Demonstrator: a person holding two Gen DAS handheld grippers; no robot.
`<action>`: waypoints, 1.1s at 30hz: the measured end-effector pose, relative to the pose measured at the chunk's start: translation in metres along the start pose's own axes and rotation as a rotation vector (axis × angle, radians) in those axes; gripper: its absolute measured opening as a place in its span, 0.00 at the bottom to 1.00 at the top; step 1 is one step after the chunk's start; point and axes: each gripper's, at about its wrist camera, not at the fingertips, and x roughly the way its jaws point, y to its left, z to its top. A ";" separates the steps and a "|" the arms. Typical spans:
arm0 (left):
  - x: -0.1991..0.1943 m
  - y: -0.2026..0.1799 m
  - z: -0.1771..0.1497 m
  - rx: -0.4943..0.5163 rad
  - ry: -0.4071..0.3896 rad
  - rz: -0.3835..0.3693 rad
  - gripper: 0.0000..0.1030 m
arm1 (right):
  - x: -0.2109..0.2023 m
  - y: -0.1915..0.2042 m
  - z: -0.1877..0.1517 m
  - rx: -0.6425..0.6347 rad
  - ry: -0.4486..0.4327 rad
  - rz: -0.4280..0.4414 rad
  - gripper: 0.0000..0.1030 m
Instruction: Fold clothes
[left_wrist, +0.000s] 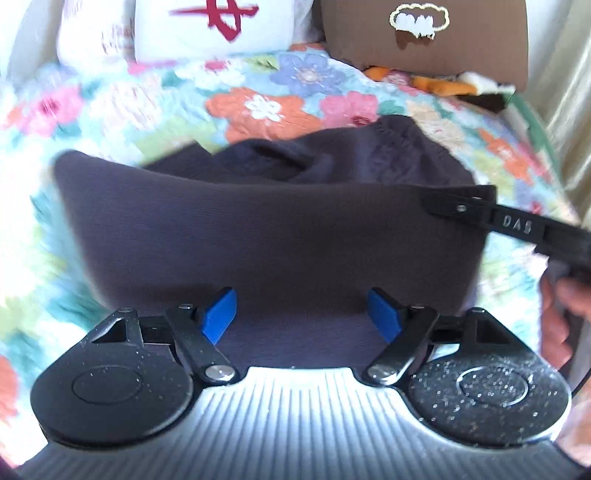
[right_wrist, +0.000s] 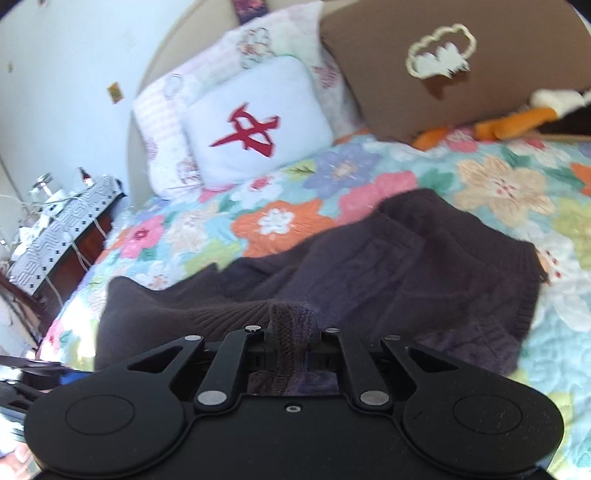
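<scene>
A dark purple knitted sweater (left_wrist: 273, 236) lies on a flowered quilt; it also shows in the right wrist view (right_wrist: 424, 266). My left gripper (left_wrist: 302, 314) is open, its blue pads (left_wrist: 221, 314) apart just over the near fold of the sweater. My right gripper (right_wrist: 291, 343) is shut on a bunched ribbed edge of the sweater. In the left wrist view the right gripper (left_wrist: 480, 214) reaches in from the right, holding the sweater's right corner.
The flowered quilt (right_wrist: 280, 221) covers the bed. A white cushion with a red mark (right_wrist: 258, 122), a brown cushion (right_wrist: 461, 66) and an orange plush toy (right_wrist: 517, 122) sit at the head. A cluttered bedside table (right_wrist: 55, 229) stands left.
</scene>
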 end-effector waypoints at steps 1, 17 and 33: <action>0.003 0.000 -0.004 0.017 0.004 0.023 0.76 | 0.008 -0.006 -0.003 0.011 0.032 0.001 0.10; 0.019 0.003 -0.012 0.111 0.100 0.098 0.48 | 0.044 -0.039 -0.029 0.312 0.229 0.150 0.51; 0.074 0.060 0.103 -0.194 0.177 -0.016 0.67 | 0.022 0.032 -0.026 -0.004 0.118 0.370 0.13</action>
